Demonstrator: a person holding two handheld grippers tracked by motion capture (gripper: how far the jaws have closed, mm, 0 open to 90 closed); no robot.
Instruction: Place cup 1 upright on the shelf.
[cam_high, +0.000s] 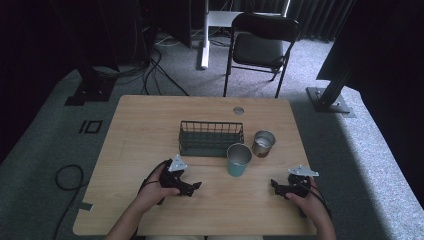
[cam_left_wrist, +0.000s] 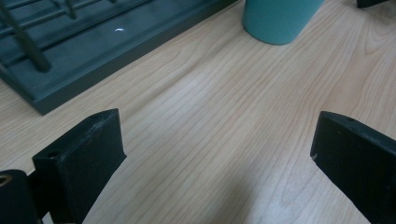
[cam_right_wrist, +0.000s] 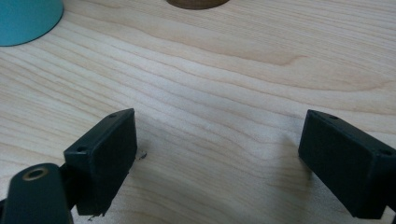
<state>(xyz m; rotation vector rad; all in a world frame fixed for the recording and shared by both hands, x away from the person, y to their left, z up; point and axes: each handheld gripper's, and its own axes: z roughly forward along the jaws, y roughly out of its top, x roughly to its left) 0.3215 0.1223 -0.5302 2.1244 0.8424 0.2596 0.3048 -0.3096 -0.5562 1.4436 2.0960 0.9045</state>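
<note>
A teal cup (cam_high: 238, 159) stands upright near the middle of the wooden table (cam_high: 150, 120), its base also at the top of the left gripper view (cam_left_wrist: 280, 21) and the top left of the right gripper view (cam_right_wrist: 25, 21). Just behind it to the right stands a metal cup (cam_high: 263, 143), whose brown base shows at the top of the right gripper view (cam_right_wrist: 197, 3). A dark wire basket (cam_high: 211, 138) sits behind the teal cup. My left gripper (cam_high: 194, 187) rests on the table left of the teal cup, open and holding nothing (cam_left_wrist: 217, 154). My right gripper (cam_high: 276, 186) rests to the cup's right, open and holding nothing (cam_right_wrist: 217, 154).
A black folding chair (cam_high: 260, 47) stands beyond the table's far edge. A round grommet hole (cam_high: 238, 110) lies near the far edge. Cables (cam_high: 67, 177) run over the carpet at left, and black stand bases (cam_high: 330, 97) sit at the table's back corners.
</note>
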